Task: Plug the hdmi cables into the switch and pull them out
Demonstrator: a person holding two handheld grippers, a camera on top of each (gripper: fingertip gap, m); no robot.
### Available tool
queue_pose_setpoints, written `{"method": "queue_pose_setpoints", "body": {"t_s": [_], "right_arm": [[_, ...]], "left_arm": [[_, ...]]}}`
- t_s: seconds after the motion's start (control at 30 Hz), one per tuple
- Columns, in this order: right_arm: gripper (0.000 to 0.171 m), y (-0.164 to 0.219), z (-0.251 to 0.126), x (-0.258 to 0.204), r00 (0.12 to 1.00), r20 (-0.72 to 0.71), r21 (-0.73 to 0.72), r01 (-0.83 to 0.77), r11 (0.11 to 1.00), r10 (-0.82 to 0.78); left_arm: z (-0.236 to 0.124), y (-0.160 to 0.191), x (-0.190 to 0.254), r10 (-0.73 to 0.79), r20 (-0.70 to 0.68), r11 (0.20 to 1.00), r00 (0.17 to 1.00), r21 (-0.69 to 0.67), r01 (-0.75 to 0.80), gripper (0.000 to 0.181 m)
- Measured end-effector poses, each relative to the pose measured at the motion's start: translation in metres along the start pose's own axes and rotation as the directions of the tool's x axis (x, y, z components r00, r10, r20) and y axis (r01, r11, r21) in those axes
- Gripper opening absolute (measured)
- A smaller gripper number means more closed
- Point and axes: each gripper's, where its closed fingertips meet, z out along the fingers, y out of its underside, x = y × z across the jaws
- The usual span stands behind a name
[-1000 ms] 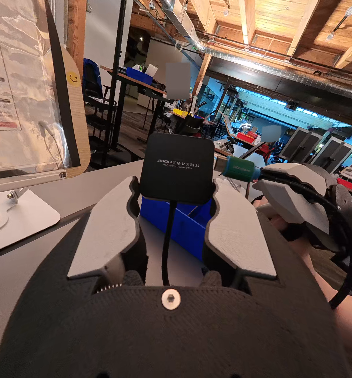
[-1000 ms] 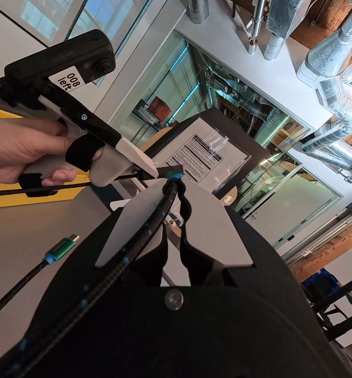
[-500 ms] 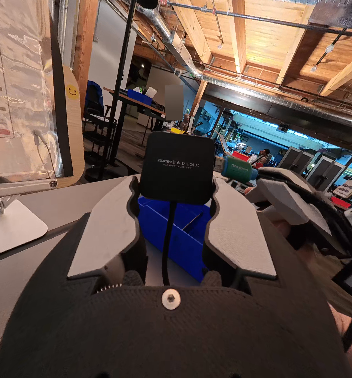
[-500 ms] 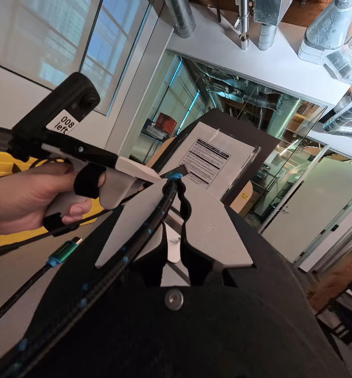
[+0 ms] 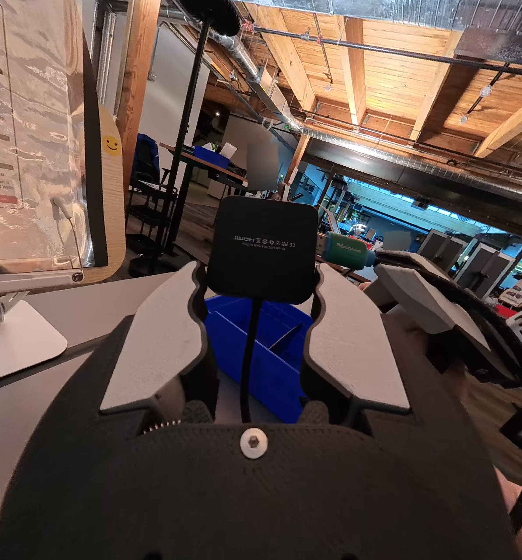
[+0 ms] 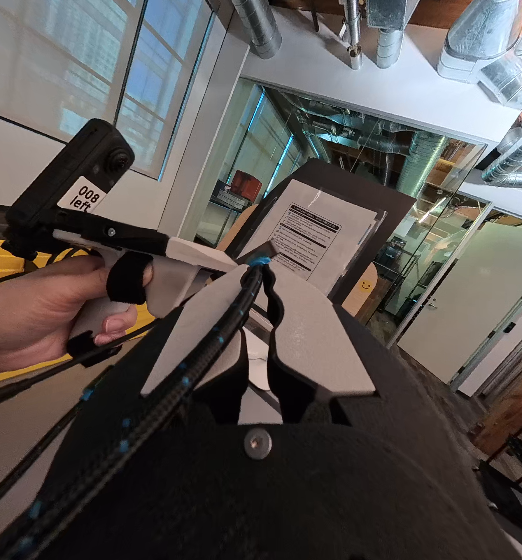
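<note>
The flat black square HDMI switch sat clamped between my left gripper fingers, raised above the blue plastic bin. My right gripper pinched the green-shelled braided HDMI cable plug, metal tip at the switch's right edge. Insertion appeared under way; next, I judged, a straight push along the port axis.

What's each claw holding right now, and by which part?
Left claw clamps the black switch by its two side edges, near the cable end. Right claw pinches the braided HDMI cable just behind its green plug.
</note>
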Motion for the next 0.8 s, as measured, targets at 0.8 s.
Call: {"method": "queue_pose_setpoints", "body": {"t_s": [0.8], "right_arm": [[0.008, -0.014, -0.005, -0.004, 0.997, 0.04, 0.097, -0.064, 0.993, 0.06]], "left_arm": [[-0.014, -0.022, 0.015, 0.242, 0.107, 0.963, 0.964, 0.093, -0.252, 0.067]]}}
